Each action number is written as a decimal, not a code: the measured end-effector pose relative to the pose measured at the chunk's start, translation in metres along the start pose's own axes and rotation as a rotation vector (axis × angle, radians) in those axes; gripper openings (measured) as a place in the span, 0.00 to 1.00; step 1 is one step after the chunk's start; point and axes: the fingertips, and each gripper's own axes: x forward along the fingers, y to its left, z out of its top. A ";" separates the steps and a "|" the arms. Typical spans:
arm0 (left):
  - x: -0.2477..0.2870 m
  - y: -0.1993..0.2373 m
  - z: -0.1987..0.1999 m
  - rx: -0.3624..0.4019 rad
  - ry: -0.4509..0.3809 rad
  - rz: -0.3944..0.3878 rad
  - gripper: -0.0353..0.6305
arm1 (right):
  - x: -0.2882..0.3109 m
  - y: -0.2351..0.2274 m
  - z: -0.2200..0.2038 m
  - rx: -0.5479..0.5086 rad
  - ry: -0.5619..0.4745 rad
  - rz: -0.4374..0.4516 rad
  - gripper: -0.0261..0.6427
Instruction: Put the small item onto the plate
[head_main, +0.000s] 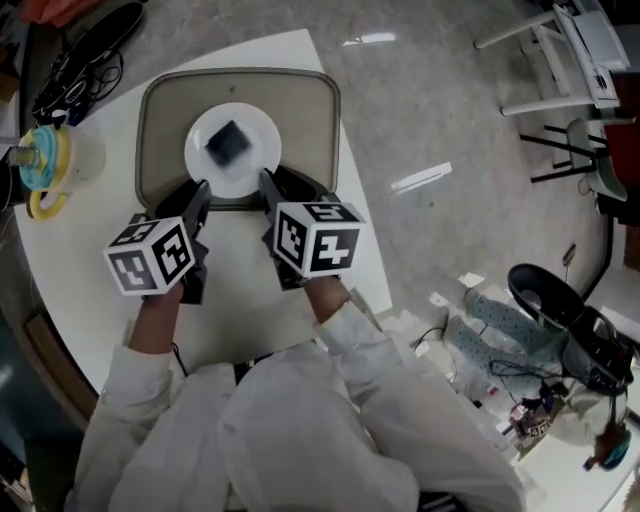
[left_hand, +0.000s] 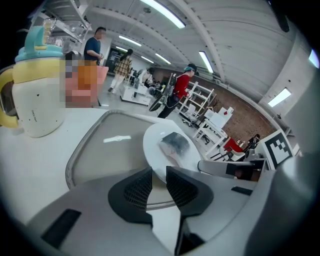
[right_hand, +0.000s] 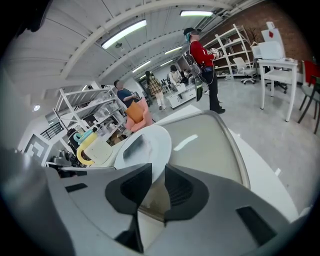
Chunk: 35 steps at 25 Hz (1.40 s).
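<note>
Left gripper (left_hand: 159, 172), right gripper (right_hand: 158, 172) near plate (head_main: 262, 152)

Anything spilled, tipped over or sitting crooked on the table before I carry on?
Nothing stands out. The plate lies flat in the tray, the small dark item rests on it, and the cup stands upright beside the tray. The left claw and right claw are open and empty at its near edge.

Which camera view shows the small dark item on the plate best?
The left gripper view: the item is close and large on the plate. The head view shows it small and blurred, from above; the right gripper view, only a flat grey patch.
</note>
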 end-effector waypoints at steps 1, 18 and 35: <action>0.002 0.001 0.000 -0.005 0.003 -0.001 0.19 | 0.002 -0.001 0.001 0.002 0.003 -0.003 0.17; 0.018 0.010 0.005 -0.068 0.003 -0.007 0.19 | 0.027 0.000 0.006 -0.038 0.062 -0.013 0.17; 0.014 0.011 0.006 -0.042 -0.006 -0.014 0.19 | 0.022 -0.003 0.012 -0.111 0.021 -0.096 0.17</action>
